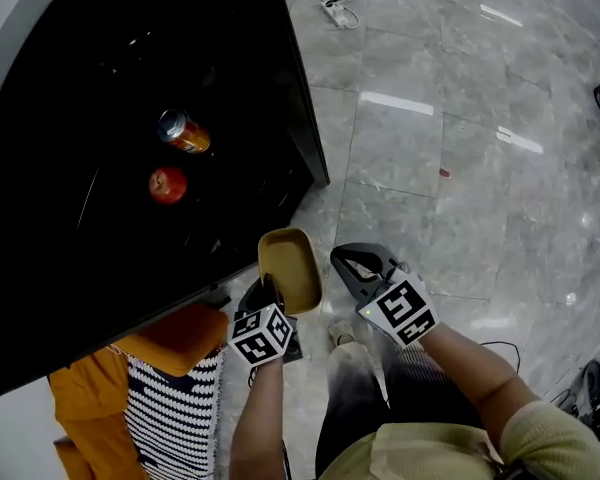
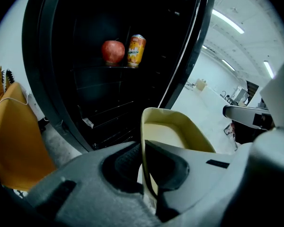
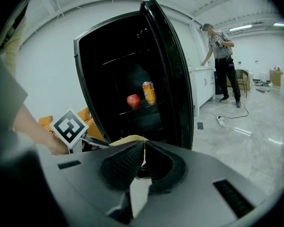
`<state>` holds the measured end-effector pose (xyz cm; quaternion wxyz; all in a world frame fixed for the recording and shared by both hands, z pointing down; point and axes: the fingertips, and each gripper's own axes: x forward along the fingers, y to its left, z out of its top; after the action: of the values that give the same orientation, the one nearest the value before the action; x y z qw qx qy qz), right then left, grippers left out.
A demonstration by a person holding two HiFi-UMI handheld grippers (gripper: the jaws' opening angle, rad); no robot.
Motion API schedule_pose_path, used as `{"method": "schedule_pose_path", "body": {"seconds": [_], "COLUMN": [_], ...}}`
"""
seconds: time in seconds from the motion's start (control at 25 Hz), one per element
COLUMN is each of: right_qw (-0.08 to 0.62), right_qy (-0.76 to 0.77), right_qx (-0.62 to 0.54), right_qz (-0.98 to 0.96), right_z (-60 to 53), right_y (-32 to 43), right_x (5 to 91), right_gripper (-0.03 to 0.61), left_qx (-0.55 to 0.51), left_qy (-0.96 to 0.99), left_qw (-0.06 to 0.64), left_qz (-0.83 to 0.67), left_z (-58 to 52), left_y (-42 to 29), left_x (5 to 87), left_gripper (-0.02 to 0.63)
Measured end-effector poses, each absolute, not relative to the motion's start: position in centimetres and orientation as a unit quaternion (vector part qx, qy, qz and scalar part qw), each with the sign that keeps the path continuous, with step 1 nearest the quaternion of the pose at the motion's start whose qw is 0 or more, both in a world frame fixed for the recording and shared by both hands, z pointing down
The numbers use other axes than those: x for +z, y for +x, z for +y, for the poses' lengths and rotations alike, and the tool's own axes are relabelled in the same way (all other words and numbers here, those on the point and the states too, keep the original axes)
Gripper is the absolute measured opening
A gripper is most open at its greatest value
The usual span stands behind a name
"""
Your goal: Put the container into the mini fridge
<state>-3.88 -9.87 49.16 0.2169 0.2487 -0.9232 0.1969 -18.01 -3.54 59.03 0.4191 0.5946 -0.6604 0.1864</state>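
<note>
Container [image 2: 173,131] wall pinched in left claw [image 2: 143,149], before open mini fridge [image 2: 52,79]

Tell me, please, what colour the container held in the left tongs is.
The container is a pale tan-yellow, shown best in the left gripper view.

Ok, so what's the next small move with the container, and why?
Probably ease the left gripper forward toward the open mini fridge. Its jaws are clamped on the rim of the container, and the apple and can take up part of one shelf, while the lower shelves look free.
</note>
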Motion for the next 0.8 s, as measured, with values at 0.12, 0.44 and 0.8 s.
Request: {"method": "schedule_pose_path", "body": {"seconds": [0.12,0.44,0.8], "right_qw": [0.221,0.229,0.237], "right_qy": [0.249,0.246,0.251], "right_qx": [0.199,0.2,0.211], "right_qz": [-0.922,-0.92,-0.915], "right_z": [-10.5,-11.9,-13.3], "right_y": [-4.2,-4.3,-5.1], "right_x": [50.9,54.7,59.5], "right_gripper": [0.029,0.029,0.029], "left_qx": [0.192,0.194,0.166], "left_qy": [0.595,0.588,0.548], "left_qw": [0.42,0.403,0.429], "left_qz": [-0.658,-0.674,-0.699], "left_z": [-4.4,-7.4,-8.5], "left_y": [-18.4,-19.9,-21.2], "left_x": [60.9,64.5,69.3], "left_gripper": [0.021,0.021,0.021]}}
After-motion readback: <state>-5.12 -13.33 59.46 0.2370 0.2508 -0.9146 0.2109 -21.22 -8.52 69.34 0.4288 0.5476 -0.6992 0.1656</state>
